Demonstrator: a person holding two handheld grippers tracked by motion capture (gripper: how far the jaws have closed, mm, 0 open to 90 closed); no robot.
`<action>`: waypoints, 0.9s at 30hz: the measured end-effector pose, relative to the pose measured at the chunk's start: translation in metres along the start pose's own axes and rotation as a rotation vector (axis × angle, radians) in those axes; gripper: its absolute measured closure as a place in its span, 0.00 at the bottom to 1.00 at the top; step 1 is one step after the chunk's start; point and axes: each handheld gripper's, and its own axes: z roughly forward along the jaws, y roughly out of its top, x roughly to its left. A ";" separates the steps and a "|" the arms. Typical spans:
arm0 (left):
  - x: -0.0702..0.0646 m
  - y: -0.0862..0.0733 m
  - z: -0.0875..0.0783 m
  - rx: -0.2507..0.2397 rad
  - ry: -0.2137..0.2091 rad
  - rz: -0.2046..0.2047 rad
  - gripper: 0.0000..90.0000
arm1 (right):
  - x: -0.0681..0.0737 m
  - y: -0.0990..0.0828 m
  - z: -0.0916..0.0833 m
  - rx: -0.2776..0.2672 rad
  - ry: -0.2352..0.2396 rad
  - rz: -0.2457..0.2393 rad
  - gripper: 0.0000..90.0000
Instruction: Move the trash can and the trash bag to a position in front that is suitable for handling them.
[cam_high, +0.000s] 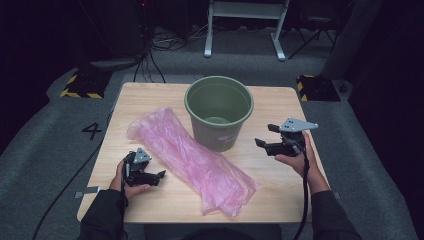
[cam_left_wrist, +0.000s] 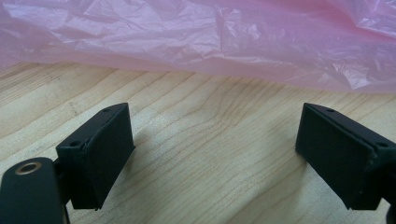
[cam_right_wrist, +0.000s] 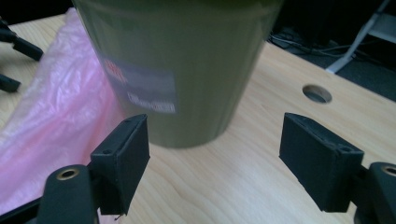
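- pink plastic bag (cam_high: 192, 160) lies flat and crumpled on the wooden table (cam_high: 280, 180), running diagonally from back left to front centre, its side touching the base of the green bucket (cam_high: 218, 112).
- bucket stands upright at table centre-back, label facing your right gripper.
- your left gripper (cam_high: 154, 176) sits low just beside the bag's left edge, jaws spread, nothing in them.
- your right gripper (cam_high: 266, 135) hangs right of the bucket, jaws wide, empty, pointed at it.

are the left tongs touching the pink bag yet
Apart. In the left gripper view the left tongs stand open over bare table, and a strip of wood shows between their tips and the edge of the pink bag.
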 end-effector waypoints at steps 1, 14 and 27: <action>0.000 0.000 0.000 0.000 0.001 -0.001 0.12 | 0.001 0.003 0.002 -0.004 0.004 -0.005 0.27; 0.000 0.000 0.000 -0.001 -0.001 0.002 0.12 | 0.002 0.044 0.013 -0.065 0.032 -0.038 0.27; 0.000 0.000 0.000 -0.001 -0.001 0.002 0.12 | 0.014 0.068 0.023 -0.074 0.036 -0.085 0.24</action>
